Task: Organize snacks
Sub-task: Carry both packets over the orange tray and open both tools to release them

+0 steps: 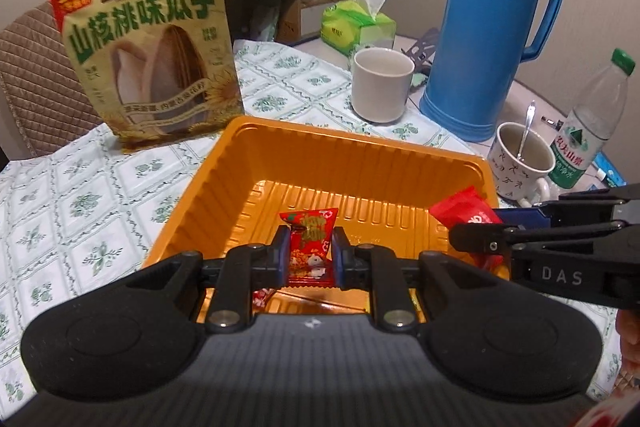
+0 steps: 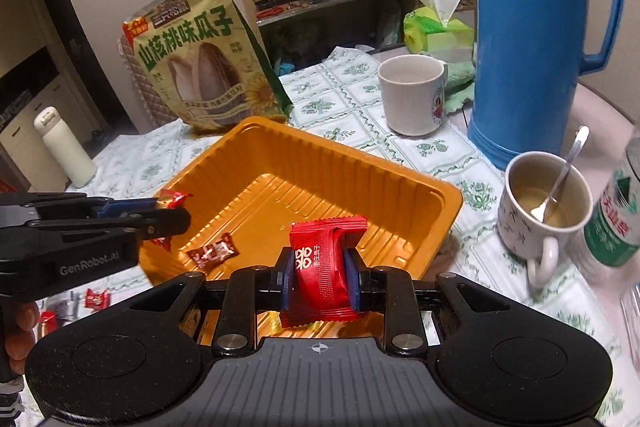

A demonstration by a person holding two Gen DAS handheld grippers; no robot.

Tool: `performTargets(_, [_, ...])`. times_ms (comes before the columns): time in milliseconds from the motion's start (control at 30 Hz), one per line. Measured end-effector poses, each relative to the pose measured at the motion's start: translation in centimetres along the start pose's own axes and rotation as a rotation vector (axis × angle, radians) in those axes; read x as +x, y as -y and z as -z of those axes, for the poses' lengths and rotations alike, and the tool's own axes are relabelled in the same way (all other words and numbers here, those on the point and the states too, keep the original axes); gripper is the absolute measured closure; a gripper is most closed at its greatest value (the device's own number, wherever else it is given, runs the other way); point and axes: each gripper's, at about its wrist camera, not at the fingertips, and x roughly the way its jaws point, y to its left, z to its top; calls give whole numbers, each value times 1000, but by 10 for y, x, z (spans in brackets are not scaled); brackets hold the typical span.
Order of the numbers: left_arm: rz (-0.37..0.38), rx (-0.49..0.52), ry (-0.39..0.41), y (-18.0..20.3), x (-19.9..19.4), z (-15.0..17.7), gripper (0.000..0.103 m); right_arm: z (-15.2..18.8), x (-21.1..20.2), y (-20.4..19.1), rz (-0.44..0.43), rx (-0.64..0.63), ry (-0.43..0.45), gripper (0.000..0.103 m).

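An orange plastic tray (image 1: 360,163) (image 2: 328,163) sits on the patterned tablecloth. My left gripper (image 1: 310,253) is shut on a small red patterned candy packet (image 1: 310,243) above the tray's near side; it also shows at the left of the right wrist view (image 2: 176,211). My right gripper (image 2: 320,277) is shut on a plain red snack packet (image 2: 324,267) over the tray's near edge; it shows at the right of the left wrist view (image 1: 468,215). A brown-red candy (image 2: 214,251) lies inside the tray.
A sunflower seed bag (image 1: 156,59) stands behind the tray. A white mug (image 1: 380,83), blue thermos (image 1: 488,27), cup with spoon (image 1: 520,159), water bottle (image 1: 592,123) and tissue pack (image 1: 356,23) stand to the right. Loose red candies (image 2: 96,299) lie left of the tray. A white flask (image 2: 64,147) stands far left.
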Motion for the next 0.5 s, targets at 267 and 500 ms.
performTargets(267, [14, 18, -23, 7, 22, -6, 84, -6, 15, 11, -3, 3, -12, 76])
performTargets(500, [30, 25, -27, 10, 32, -8, 82, -8, 21, 18, -2, 14, -17, 76])
